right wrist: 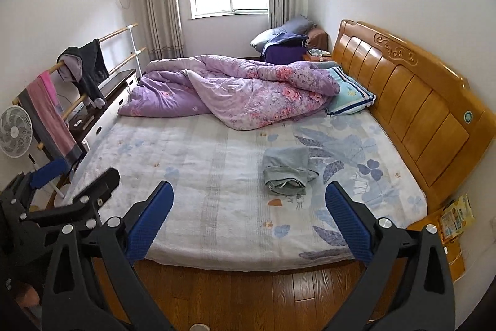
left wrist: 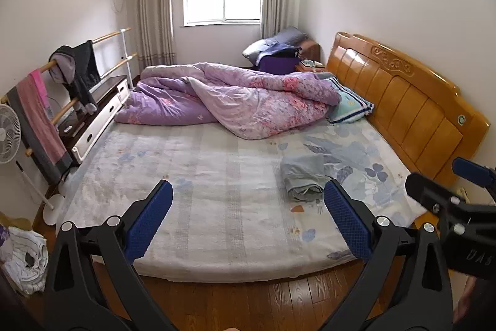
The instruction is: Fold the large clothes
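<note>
We hold both grippers level, side by side, pointing forward. Left gripper: jaws spread wide, nothing between the blue pads. Right gripper: same, wide apart and empty. Each shows at the edge of the other's view.

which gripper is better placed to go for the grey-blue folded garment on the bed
Right, marginally. Both grippers are open, empty, back over the floor. The grey-blue folded garment lies toward the wooden headboard, the right gripper's side, nearer its centreline than the left gripper's.
</note>
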`<state>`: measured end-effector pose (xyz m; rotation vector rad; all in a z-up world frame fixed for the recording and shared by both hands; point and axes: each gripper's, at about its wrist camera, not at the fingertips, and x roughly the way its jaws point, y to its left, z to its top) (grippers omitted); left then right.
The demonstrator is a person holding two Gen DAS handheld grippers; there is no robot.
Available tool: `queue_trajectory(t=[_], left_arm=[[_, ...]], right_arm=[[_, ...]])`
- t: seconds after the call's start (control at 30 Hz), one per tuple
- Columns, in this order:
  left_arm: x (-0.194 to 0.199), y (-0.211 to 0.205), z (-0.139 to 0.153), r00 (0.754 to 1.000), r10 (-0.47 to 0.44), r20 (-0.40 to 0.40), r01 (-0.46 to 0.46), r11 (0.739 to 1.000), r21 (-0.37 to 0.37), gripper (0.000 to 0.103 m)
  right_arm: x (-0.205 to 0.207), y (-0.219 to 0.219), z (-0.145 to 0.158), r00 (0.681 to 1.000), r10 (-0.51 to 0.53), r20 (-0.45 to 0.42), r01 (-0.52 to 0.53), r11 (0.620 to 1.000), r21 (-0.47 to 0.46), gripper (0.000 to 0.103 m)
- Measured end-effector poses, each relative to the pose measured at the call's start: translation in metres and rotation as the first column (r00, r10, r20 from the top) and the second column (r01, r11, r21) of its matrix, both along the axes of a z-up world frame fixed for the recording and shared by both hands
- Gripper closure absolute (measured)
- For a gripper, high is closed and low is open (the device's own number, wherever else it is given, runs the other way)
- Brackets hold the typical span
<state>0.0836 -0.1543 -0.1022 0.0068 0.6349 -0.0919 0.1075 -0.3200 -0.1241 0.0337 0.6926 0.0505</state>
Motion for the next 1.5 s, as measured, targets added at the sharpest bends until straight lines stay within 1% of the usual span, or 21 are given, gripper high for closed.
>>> queue_trajectory(t=[0.1, 0.2, 0.33, 0.6, 1.23, 1.5], left_arm=[[-0.008, 0.002, 0.007, 1.0, -0.006, 0.004, 0.006, 1.0, 0.001, 0.005], [-0.011, 0.007, 0.012, 1.0, 0.001, 0.016, -0.001, 1.0, 0.009, 0.005], [-0.013, 0.014, 0.017, 1.0, 0.005, 0.02, -0.005, 1.0, -0.005, 0.005], [-0.016, 0.026, 0.031, 0.999, 0.016, 0.045, -0.016, 1.0, 0.009, 0.005], [-0.011, 0.038, 0.045, 0.998, 0.038, 0.056, -0.038, 0.999, -0.002, 0.005], [-0.007, 0.042, 0.045, 0.997, 0.048, 0.056, -0.048, 0.999, -0.007, 0.005]], right_arm=[[-0.008, 0.003, 0.004, 1.0, -0.009, 0.027, 0.01, 1.0, -0.021, 0.008], [-0.01, 0.006, 0.008, 1.0, -0.007, 0.029, 0.008, 1.0, -0.016, 0.008], [-0.014, 0.012, 0.015, 0.999, -0.01, 0.042, 0.011, 1.0, -0.02, 0.008], [-0.019, 0.024, 0.026, 0.998, -0.007, 0.064, 0.008, 1.0, -0.013, 0.008], [-0.011, 0.038, 0.031, 0.997, 0.001, 0.071, 0.0, 1.0, -0.013, 0.008], [-0.007, 0.048, 0.036, 0.997, -0.003, 0.071, 0.004, 1.0, -0.011, 0.008]])
